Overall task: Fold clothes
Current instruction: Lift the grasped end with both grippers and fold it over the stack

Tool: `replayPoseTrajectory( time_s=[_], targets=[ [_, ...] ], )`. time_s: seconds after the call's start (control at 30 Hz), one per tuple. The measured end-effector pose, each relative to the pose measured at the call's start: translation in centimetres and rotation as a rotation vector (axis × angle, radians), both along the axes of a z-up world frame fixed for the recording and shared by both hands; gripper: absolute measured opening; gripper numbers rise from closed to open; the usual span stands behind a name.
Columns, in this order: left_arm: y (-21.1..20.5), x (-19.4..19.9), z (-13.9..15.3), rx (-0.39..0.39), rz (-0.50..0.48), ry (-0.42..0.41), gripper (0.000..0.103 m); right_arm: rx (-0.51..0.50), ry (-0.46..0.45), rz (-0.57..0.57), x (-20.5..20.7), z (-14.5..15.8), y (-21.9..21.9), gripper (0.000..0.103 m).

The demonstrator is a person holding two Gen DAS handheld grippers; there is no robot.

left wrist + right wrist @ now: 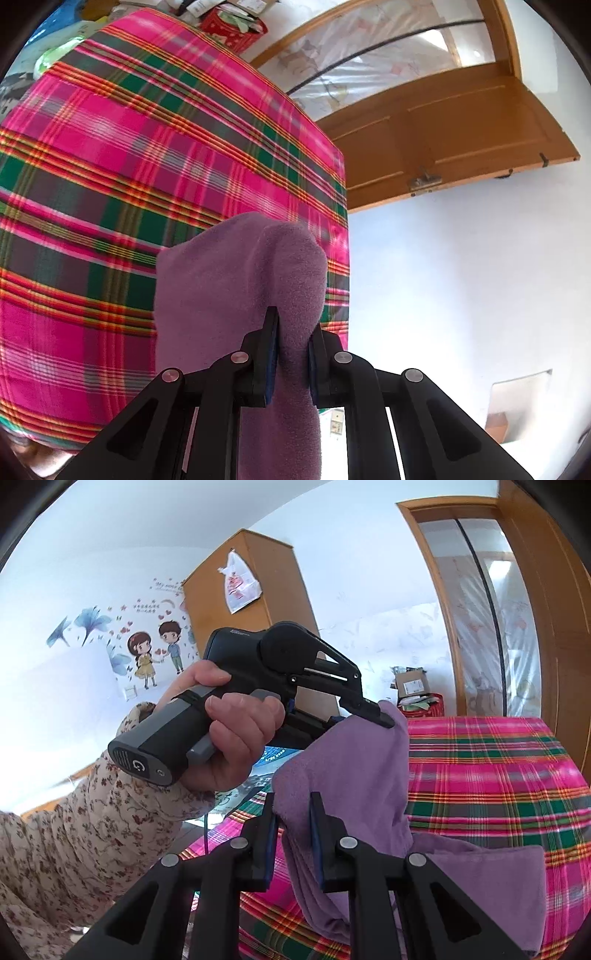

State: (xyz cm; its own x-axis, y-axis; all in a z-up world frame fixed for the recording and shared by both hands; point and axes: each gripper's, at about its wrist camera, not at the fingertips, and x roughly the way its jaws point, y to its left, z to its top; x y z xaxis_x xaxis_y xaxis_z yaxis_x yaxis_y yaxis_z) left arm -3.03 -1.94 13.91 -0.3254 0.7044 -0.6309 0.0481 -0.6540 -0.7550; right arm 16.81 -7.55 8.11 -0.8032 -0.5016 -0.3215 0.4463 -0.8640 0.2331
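Purple fleece garment (pixel 354 760) – soft, light, limp, drapes | left gripper (pixel 293 354) and right gripper (pixel 293 843) each pinch an edge | hangs over plaid bedcover (pixel 491 775) – grip near corners

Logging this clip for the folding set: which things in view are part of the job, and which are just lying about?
Part of the job:
purple fleece garment
left hand-held gripper
right hand-held gripper
plaid bedcover

Lying about:
red box
cardboard box
plastic bag on wardrobe
wall stickers
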Motion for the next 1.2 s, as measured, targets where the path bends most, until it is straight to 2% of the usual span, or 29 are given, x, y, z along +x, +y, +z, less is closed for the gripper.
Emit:
replayPoseTrajectory(
  time_s=[0.7,1.2],
  targets=[
    [7.7,-2.0,-0.2,-0.059,-0.105,-0.021,0.014,-0.101,-0.025,-0.127,0.6,-0.2,6.6,0.016],
    [14.2,-3.9,-3.9,-0.094,-0.21,-0.089,0.014,-0.143,-0.094,-0.284,1.9,-2.5,11.8,0.016]
  ],
)
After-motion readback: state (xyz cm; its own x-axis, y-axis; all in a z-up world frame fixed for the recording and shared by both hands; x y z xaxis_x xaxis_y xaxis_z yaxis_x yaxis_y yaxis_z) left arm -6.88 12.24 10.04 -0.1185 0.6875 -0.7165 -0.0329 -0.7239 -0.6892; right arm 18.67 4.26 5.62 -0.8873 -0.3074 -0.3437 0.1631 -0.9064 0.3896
